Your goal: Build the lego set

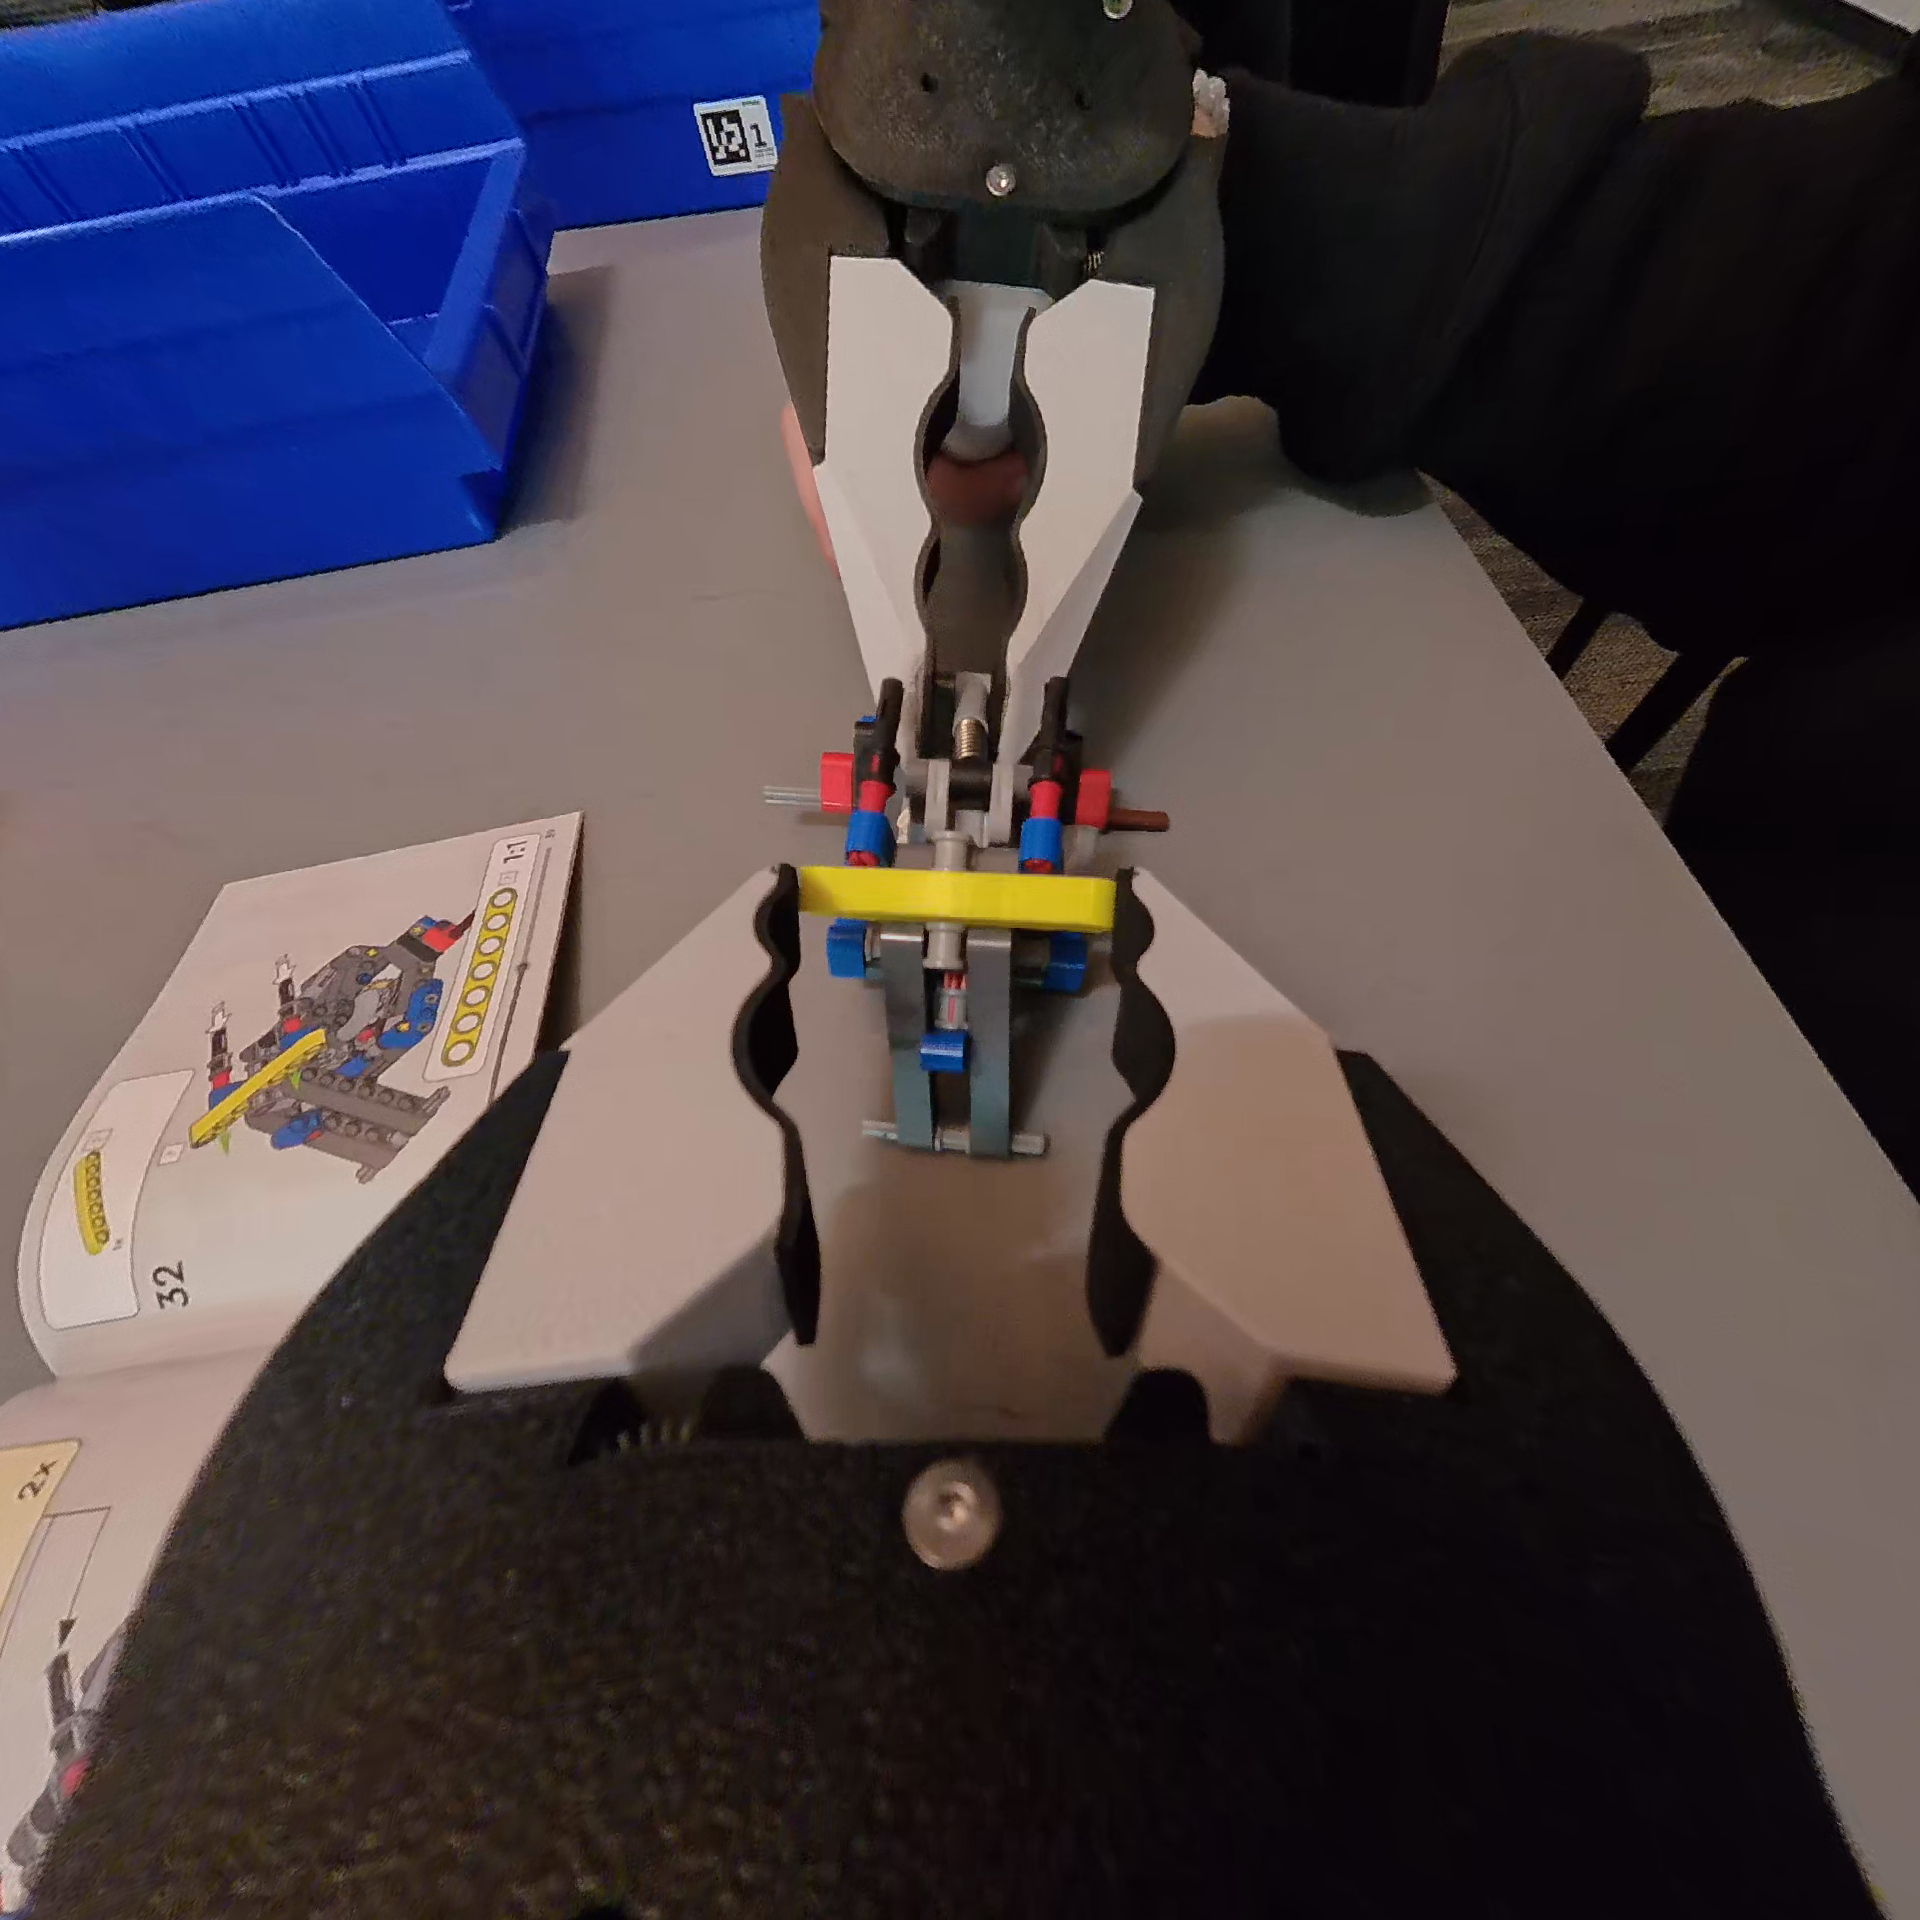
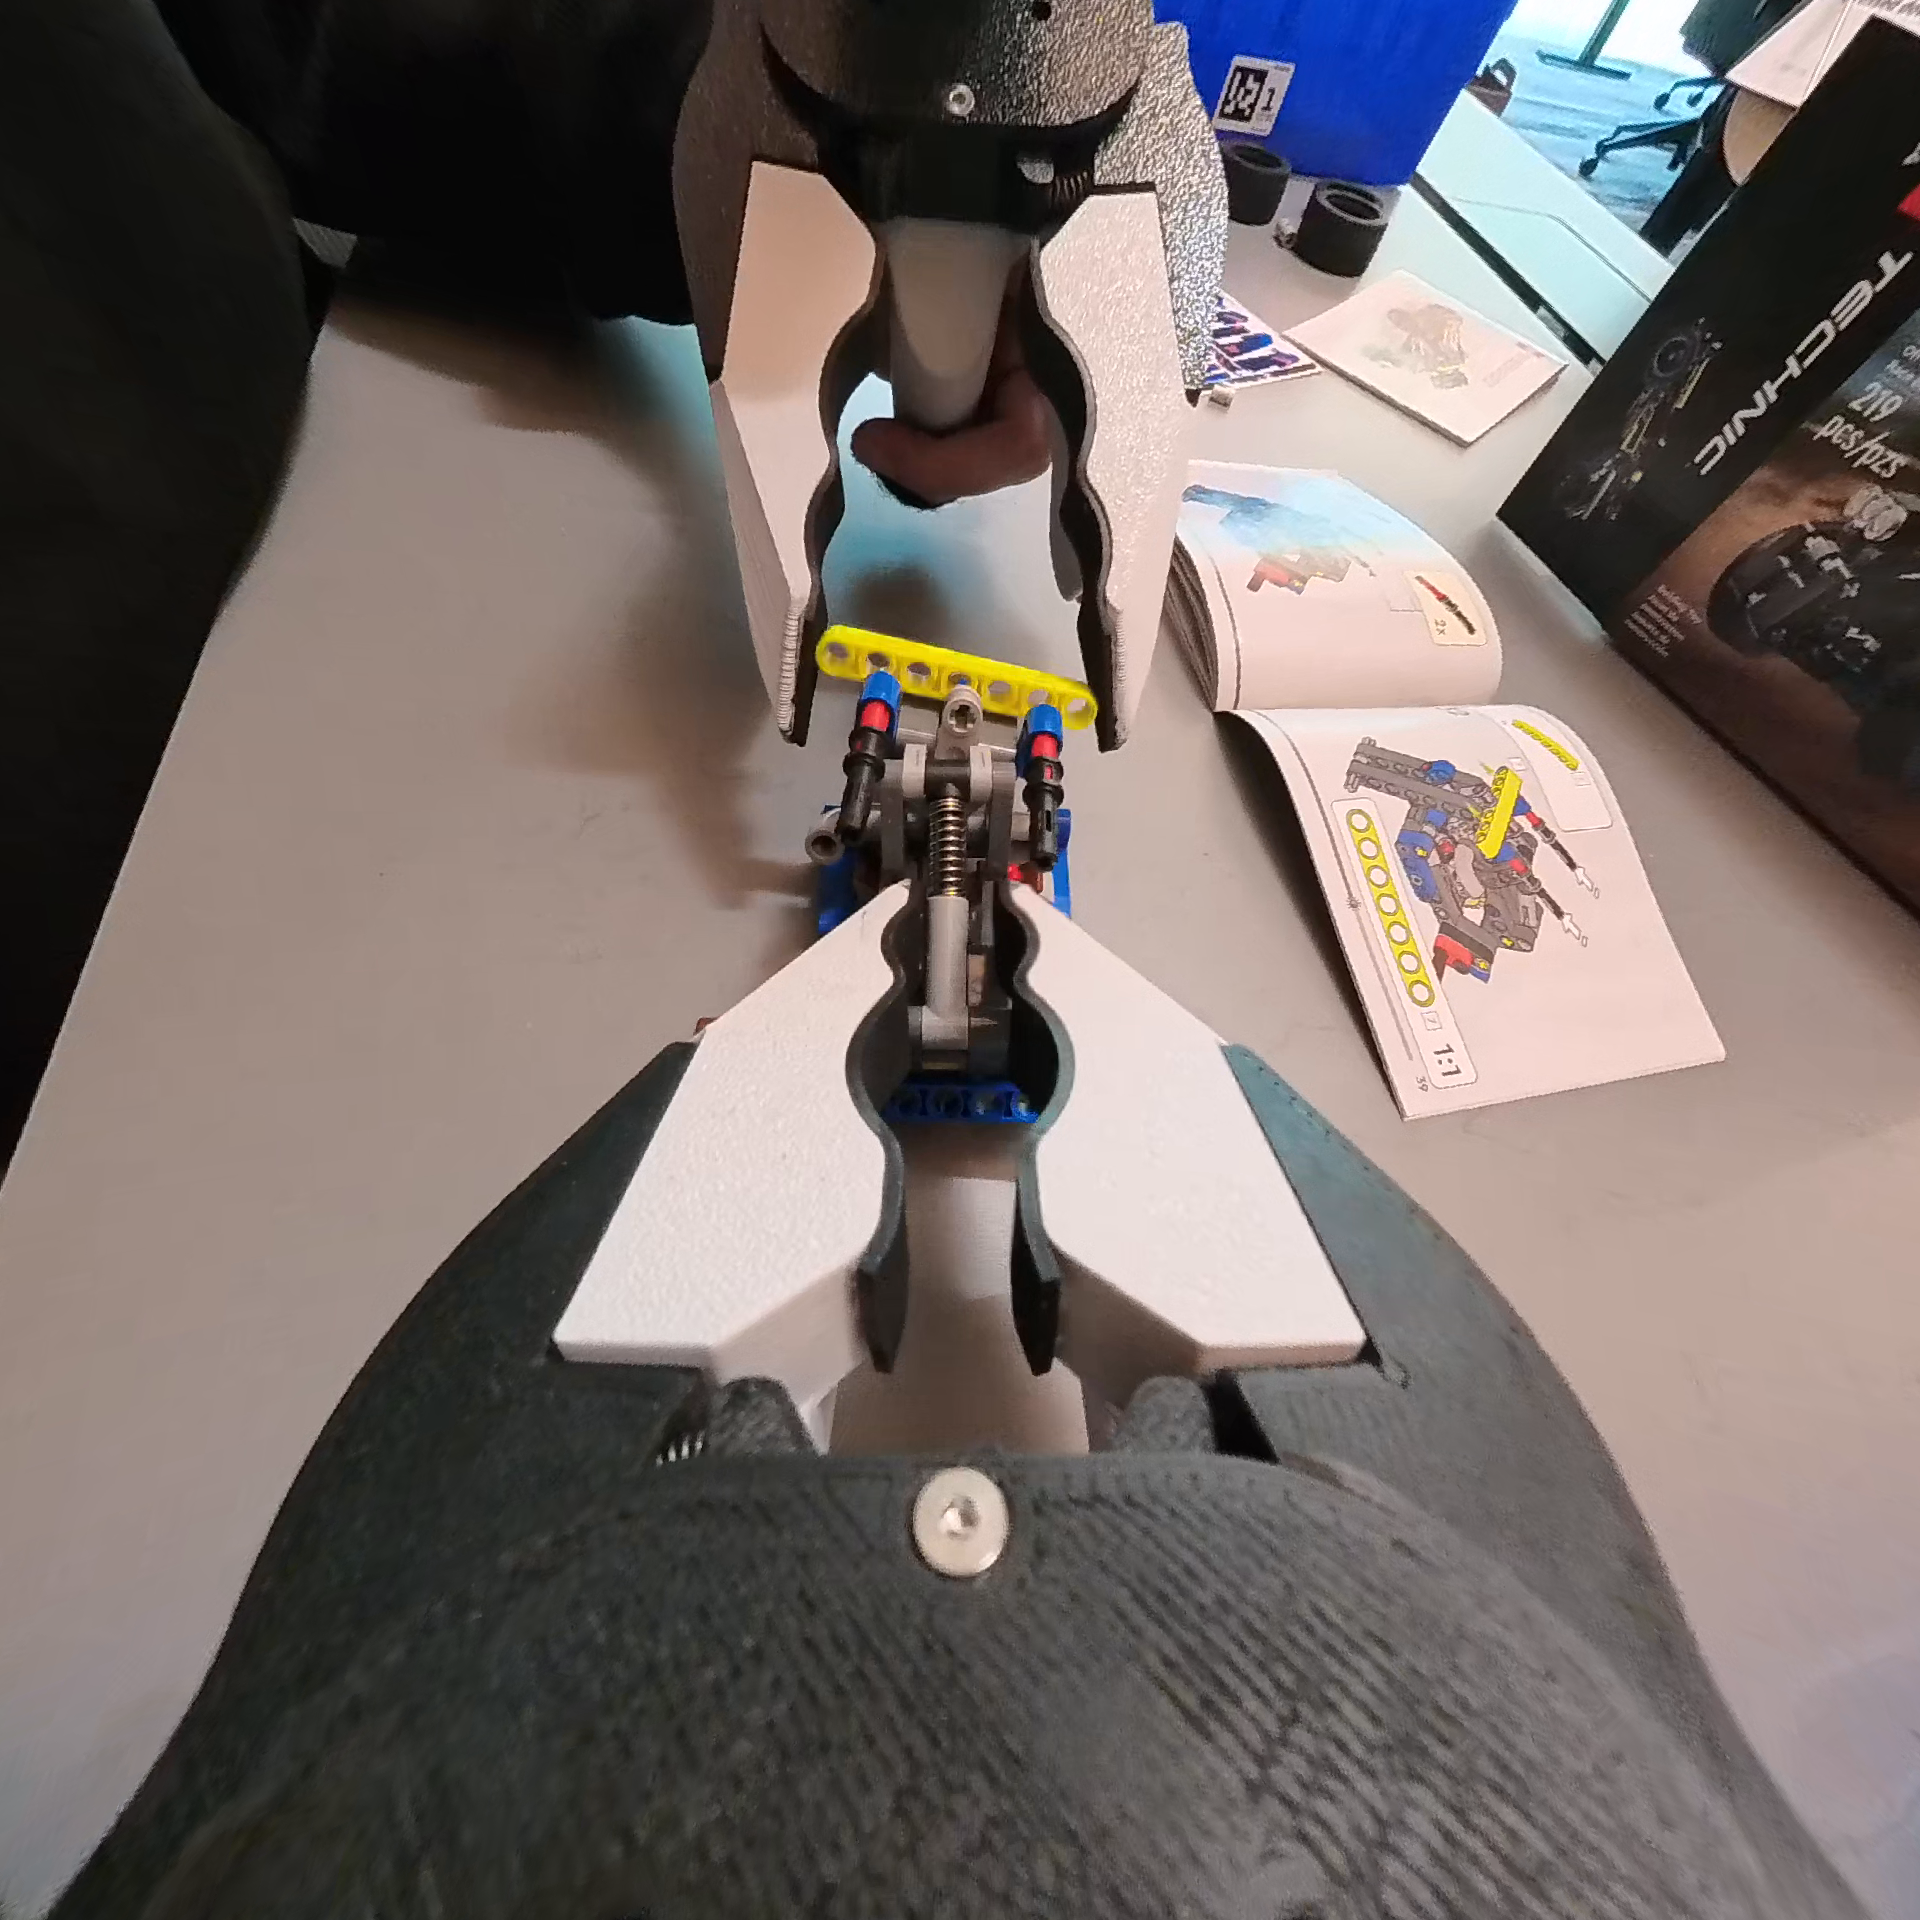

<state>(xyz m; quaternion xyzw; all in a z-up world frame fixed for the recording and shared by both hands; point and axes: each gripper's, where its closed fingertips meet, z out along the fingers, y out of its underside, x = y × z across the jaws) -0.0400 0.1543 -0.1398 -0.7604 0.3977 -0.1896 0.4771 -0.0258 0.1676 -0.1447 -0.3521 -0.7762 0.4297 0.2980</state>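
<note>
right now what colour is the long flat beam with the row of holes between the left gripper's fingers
Yellow: the long flat plastic beam shows best in the right wrist view.

**Office-type workspace, set up as a build bench**

Grey table [image 2: 312,935], carpet floor beyond its edge, wheeled office chairs [image 2: 1662,114] in the bright background. Blue plastic storage bins [image 1: 239,343] stacked at the back, one with a printed marker tag [image 1: 736,135]. Open instruction booklet [image 2: 1455,894] and construction-kit box [image 2: 1766,499] on the table.

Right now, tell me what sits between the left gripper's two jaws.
A long yellow plastic beam with holes spans them end to end, pinned to the grey-and-blue brick model; both wrist views show it.
</note>
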